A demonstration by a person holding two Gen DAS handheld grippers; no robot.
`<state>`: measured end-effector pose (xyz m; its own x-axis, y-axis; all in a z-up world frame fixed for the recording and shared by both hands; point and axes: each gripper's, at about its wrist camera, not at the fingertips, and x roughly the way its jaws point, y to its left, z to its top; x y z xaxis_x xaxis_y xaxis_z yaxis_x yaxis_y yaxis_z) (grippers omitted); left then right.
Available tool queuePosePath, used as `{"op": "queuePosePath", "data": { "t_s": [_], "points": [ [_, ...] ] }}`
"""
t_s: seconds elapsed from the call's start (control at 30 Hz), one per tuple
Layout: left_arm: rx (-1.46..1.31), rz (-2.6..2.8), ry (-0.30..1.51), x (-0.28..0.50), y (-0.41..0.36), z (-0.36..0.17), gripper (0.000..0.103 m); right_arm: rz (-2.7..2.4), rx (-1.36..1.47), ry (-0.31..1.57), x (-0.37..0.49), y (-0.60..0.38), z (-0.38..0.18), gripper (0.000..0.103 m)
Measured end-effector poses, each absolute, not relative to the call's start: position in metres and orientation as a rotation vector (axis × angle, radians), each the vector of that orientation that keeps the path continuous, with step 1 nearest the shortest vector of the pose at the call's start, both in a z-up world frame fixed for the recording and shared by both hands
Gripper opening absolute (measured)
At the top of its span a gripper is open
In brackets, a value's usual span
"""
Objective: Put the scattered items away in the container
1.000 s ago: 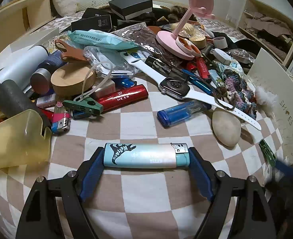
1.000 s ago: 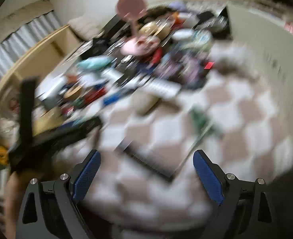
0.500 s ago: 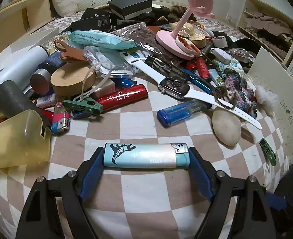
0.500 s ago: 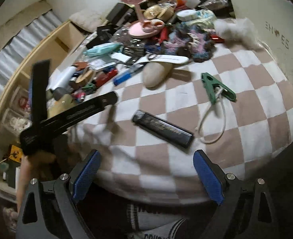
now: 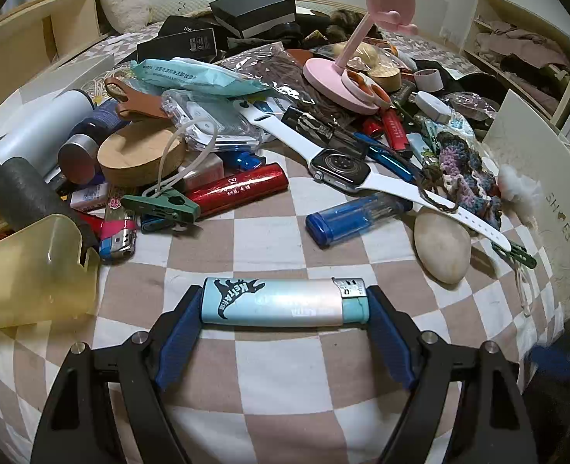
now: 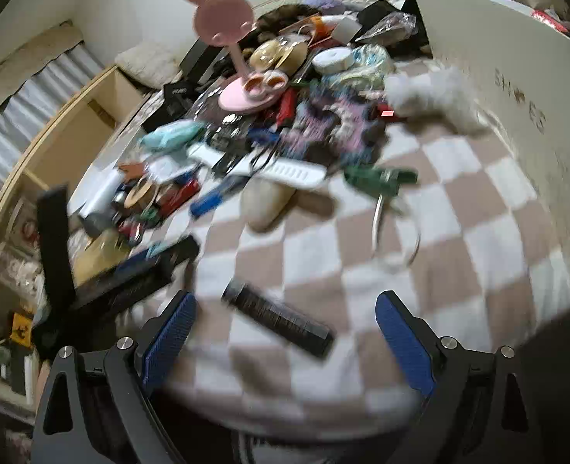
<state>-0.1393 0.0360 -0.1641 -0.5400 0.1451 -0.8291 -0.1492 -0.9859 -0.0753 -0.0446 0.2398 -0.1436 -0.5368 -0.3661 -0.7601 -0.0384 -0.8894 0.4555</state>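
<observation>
My left gripper (image 5: 285, 303) is shut on a light blue lighter (image 5: 285, 301), held crosswise just above the checkered cloth (image 5: 277, 359). Beyond it lie a blue lighter (image 5: 352, 220), a red lighter (image 5: 238, 189), a white-strap smartwatch (image 5: 339, 166), a beige stone (image 5: 441, 249) and a green clip (image 5: 161, 205). A white shoe box (image 5: 536, 178) stands at the right. My right gripper (image 6: 285, 332) is open and empty, over a black comb-like bar (image 6: 277, 317) near the cloth's front edge. The right wrist view is blurred.
A pink rabbit stand (image 5: 362, 50) rises from the pile at the back. A yellowish plastic holder (image 5: 33, 270) sits at the left, with a grey bottle (image 5: 33, 135) and a wooden disc (image 5: 141, 154) behind it. The left gripper's body (image 6: 103, 286) shows in the right wrist view.
The left gripper holds still with the lighter. The right gripper has moved forward and lower toward the black bar, and its view is blurred again.
</observation>
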Motion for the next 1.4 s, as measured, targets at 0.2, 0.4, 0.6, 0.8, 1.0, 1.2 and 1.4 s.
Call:
{"op": "queuePosePath", "data": {
  "t_s": [0.2, 0.4, 0.6, 0.8, 1.0, 1.2, 1.4],
  "points": [
    [-1.411, 2.619, 0.002, -0.14, 0.037, -0.164, 0.082, -2.429, 1.438, -0.61, -0.029, 0.216, -0.153, 0.094],
    [-1.411, 2.619, 0.001, -0.14, 0.037, -0.163, 0.082, -2.403, 1.423, -0.614, -0.037, 0.21, -0.152, 0.094],
    [-1.41, 2.616, -0.001, -0.14, 0.037, -0.164, 0.082, -2.469, 1.407, -0.573, -0.057, 0.22, -0.15, 0.094],
    [-1.412, 2.617, -0.008, -0.141, 0.038, -0.164, 0.082, -2.509, 1.396, -0.439, -0.063, 0.222, -0.144, 0.094],
    [-1.412, 2.615, -0.022, -0.141, 0.037, -0.163, 0.082, -2.518, 1.418, -0.27, -0.066, 0.211, -0.151, 0.094],
    [-1.411, 2.619, -0.003, -0.141, 0.039, -0.164, 0.082, -2.563, 1.453, -0.238, -0.07, 0.2, -0.154, 0.094],
    [-1.41, 2.617, -0.01, -0.141, 0.037, -0.164, 0.082, -2.613, 1.445, -0.19, -0.074, 0.194, -0.159, 0.082]
  ]
}}
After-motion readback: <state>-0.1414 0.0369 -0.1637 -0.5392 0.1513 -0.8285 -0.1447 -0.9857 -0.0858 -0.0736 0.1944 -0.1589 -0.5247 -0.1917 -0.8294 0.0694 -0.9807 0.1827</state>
